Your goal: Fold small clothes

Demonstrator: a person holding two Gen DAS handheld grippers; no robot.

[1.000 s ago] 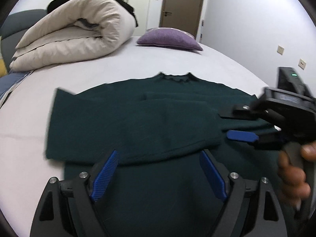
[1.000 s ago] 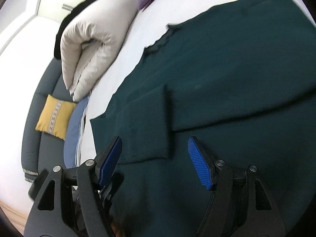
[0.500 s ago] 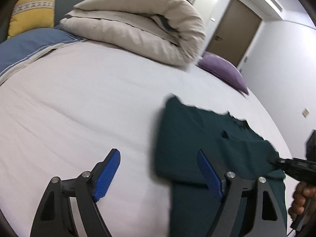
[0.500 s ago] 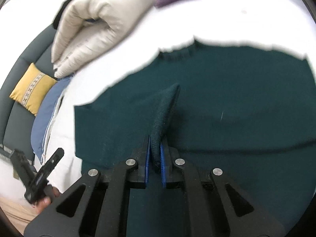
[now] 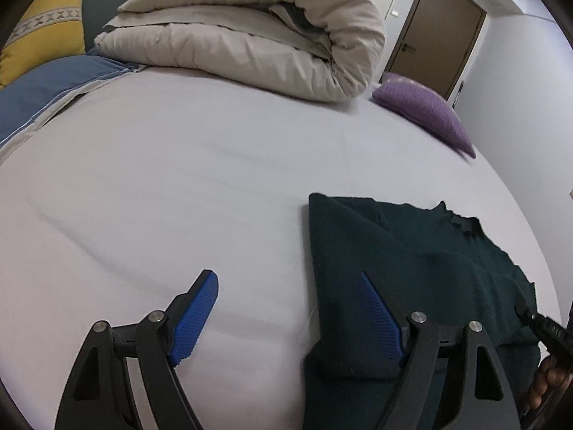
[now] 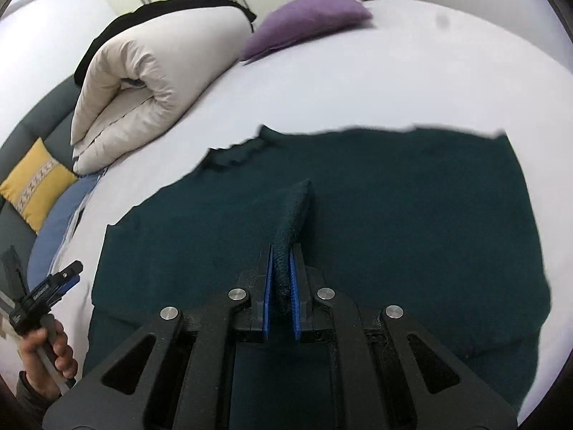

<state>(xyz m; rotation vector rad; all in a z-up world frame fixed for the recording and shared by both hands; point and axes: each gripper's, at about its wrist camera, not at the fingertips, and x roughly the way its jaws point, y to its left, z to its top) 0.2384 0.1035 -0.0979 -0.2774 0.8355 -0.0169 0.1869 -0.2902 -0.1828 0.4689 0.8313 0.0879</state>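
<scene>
A dark green knit sweater [image 6: 412, 222] lies flat on the white bed, neckline toward the pillows. My right gripper [image 6: 282, 251] is shut on a pinched-up fold of a sleeve [image 6: 293, 208] and holds it just above the body of the sweater. My left gripper [image 5: 286, 304] is open and empty, straddling the sweater's left edge [image 5: 358, 251]: one finger over bare sheet, the other over the fabric. The left gripper also shows in the right wrist view [image 6: 53, 283], held in a hand at the far left.
A rolled beige duvet [image 5: 250, 36] lies at the head of the bed, with a purple pillow [image 5: 422, 107] beside it. A yellow cushion [image 5: 39, 39] and blue bedding [image 5: 43, 89] lie to the left. White sheet [image 5: 161, 179] spreads left of the sweater.
My right gripper has shut on the sleeve fold and lifted it. My left gripper has swung left from over the sweater's middle to its left edge, still open.
</scene>
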